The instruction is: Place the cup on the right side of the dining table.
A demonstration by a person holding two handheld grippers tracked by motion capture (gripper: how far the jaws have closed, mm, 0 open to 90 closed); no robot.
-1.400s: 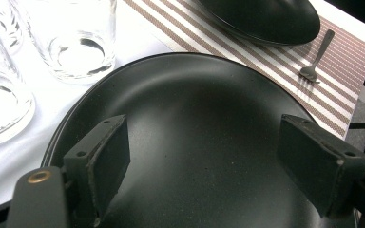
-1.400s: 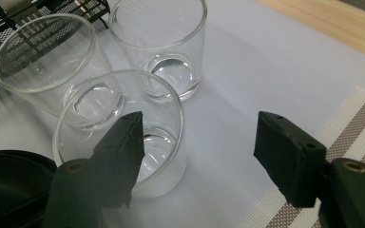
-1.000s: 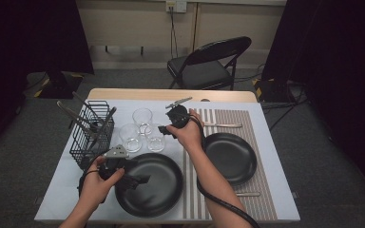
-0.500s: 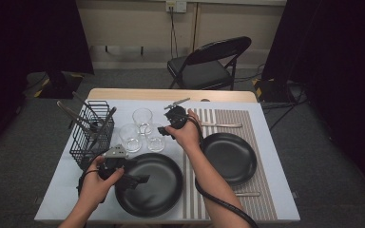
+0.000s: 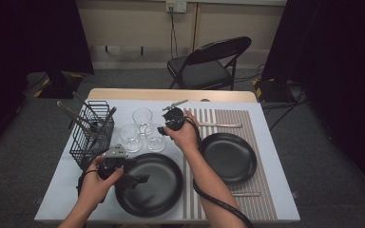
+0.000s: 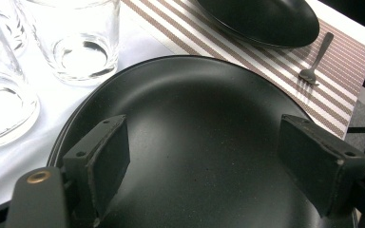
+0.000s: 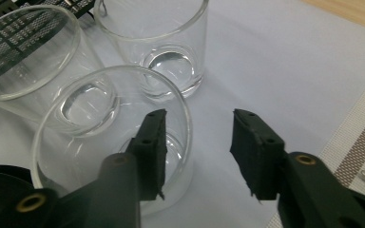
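Observation:
Three clear glasses stand together left of the striped mat: one at the back [image 5: 142, 116], one at the front left [image 5: 129, 137], one at the front right [image 5: 156, 138]. My right gripper [image 5: 164, 128] [image 7: 198, 126] is at the front right glass [image 7: 109, 156]. Its jaws have just been closing. One jaw is over the glass's mouth and the other outside, so the glass's wall lies between them with a gap to the outer pad. My left gripper [image 5: 140, 179] [image 6: 202, 142] hovers wide open over the large black plate [image 5: 147, 185] [image 6: 195, 99], holding nothing.
A black wire basket [image 5: 92, 135] with utensils stands at the left. A smaller black plate [image 5: 228, 156] [image 6: 261, 19] lies on the striped mat [image 5: 254, 133], with a knife [image 5: 221, 125] behind it and a fork [image 5: 244, 194] [image 6: 316, 57] in front. A folding chair [image 5: 209, 66] stands beyond the table.
My right gripper has edged slightly toward the front right glass. The left hand and the plates have kept still.

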